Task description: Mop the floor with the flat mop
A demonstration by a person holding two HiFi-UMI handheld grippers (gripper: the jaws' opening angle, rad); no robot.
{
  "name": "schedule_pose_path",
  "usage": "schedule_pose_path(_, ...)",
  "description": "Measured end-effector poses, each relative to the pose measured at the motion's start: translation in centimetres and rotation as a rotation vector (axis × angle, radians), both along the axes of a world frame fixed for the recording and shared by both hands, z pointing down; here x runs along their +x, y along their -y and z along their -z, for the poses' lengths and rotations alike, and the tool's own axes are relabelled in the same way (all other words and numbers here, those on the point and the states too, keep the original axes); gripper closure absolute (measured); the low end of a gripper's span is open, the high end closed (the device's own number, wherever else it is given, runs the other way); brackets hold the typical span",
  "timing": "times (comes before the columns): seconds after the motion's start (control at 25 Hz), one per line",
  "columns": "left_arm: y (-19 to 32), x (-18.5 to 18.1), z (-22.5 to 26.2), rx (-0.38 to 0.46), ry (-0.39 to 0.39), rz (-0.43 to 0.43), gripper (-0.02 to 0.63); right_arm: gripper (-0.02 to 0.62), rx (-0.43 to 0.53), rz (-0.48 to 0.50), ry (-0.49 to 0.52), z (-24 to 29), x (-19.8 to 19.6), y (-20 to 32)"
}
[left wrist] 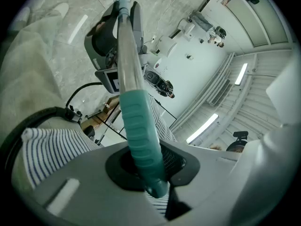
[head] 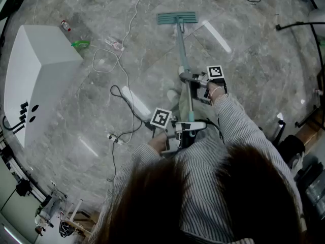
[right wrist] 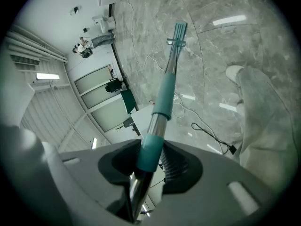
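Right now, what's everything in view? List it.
flat mop: one, teal head, grey pole, head flat on floor ahead
power strip: one, white, floor left of the pole
cable: one, white, looping on floor left of the mop
cabinet: one, white, far left
green object: one, green, at the cabinet's corner; too small to identify
shoe: one, pale, beside the pole
left gripper: one, grey, shut on the mop's teal end grip
right gripper: one, grey, shut on the pole lower down

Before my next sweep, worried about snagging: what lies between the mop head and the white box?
Head view: between mop head and box lie a looped white cable and green object.
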State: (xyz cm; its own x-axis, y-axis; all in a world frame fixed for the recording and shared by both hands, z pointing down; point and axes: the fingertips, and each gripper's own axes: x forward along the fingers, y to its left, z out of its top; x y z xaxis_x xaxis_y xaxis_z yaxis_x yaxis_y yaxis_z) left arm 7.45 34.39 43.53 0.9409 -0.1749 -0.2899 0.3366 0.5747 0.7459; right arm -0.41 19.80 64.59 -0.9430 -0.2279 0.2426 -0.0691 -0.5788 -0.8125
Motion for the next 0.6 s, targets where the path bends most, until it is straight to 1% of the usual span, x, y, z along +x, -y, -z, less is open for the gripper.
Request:
schedule_pose_path(0.28,0.1,0.0,-0.3,-0.012,-0.003,0.000,0.552,0.463,0.009,-0.017,0.018,-0.4,0.0,0.2)
schedule_pose_path(0.52,0.2,0.0,-0.1,-0.003,-0.012,0.000,0.552,0.462,0.008,-0.042,0.005,0.1,0.2,0.2)
schedule_pose_path(0.56,0.4,0.0,0.0,0.001,-0.016,0.007,0.552,0.454,0.012,-0.049,0.020,0.4,0.2,0.1)
schedule_pose_path(0.6,0.6,0.0,0.2,0.004,-0.021,0.014,0.551,0.433,0.015,-0.055,0.046,1.0,0.2,-0.3)
